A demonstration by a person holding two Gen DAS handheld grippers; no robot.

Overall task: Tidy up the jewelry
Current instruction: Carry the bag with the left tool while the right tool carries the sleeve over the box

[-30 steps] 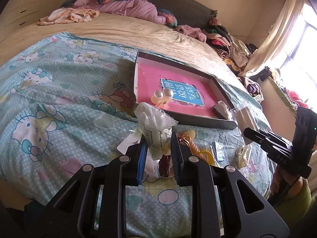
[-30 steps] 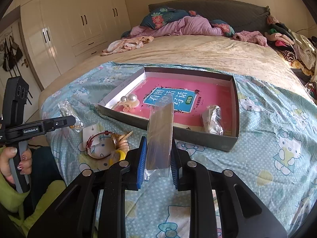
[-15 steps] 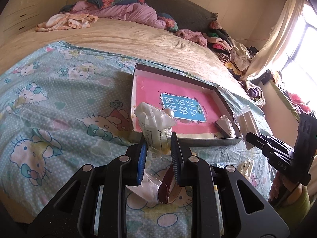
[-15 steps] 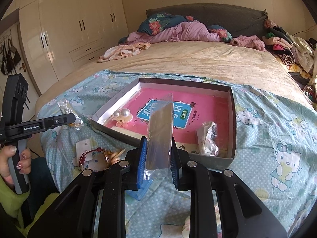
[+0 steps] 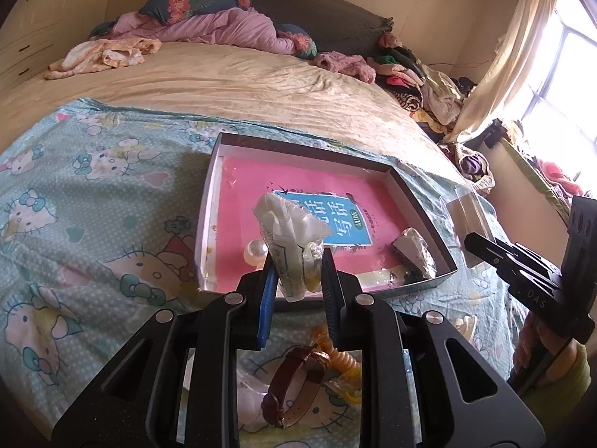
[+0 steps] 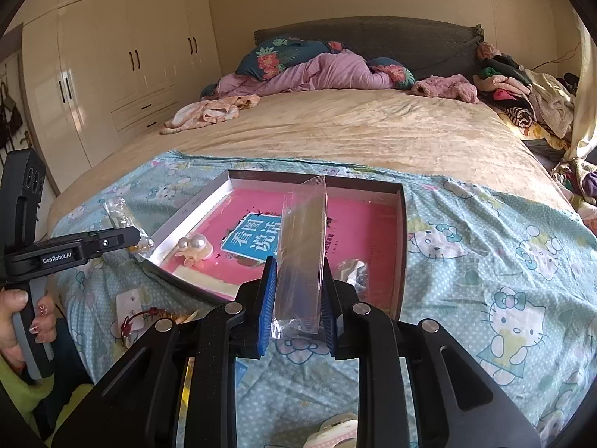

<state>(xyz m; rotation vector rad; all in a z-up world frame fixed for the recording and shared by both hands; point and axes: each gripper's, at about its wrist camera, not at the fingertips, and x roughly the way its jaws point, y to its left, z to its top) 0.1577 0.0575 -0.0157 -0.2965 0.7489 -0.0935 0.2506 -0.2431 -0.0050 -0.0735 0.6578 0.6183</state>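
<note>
The left gripper (image 5: 298, 280) had its jaws clamped on a crumpled clear bag (image 5: 289, 239) with pale contents, held upright over the near edge of the shallow grey box (image 5: 425, 201); the right gripper (image 6: 298, 298) had its jaws clamped on a flat clear plastic sleeve (image 6: 302, 257), also upright, above the box's near wall; the box (image 6: 402, 246) lay on the Hello Kitty sheet (image 6: 503, 261) that covered the foot of the bed; inside it lay a pink booklet (image 5: 253, 186) with a blue label of white Chinese characters, partly hidden, reading in part "看图说话" in the right wrist view; a pearl hair ornament (image 6: 194, 248) rested near the box's near-left corner, and a small crumpled silvery packet (image 5: 414, 252) lay in its near-right corner; on the sheet in front of the box, just under the left gripper, lay a brown-strapped wristwatch (image 5: 294, 384) touching a yellow coiled band (image 5: 343, 364); a red string bracelet (image 6: 143, 317) lay on a white card (image 6: 130, 304) near the sheet's left edge; the left gripper's body bore the words "GenRobot.AI" in the right wrist view; the right gripper's body showed "DAS" in the left wrist view; white wardrobes (image 6: 112, 67) stood beside the bed.
</note>
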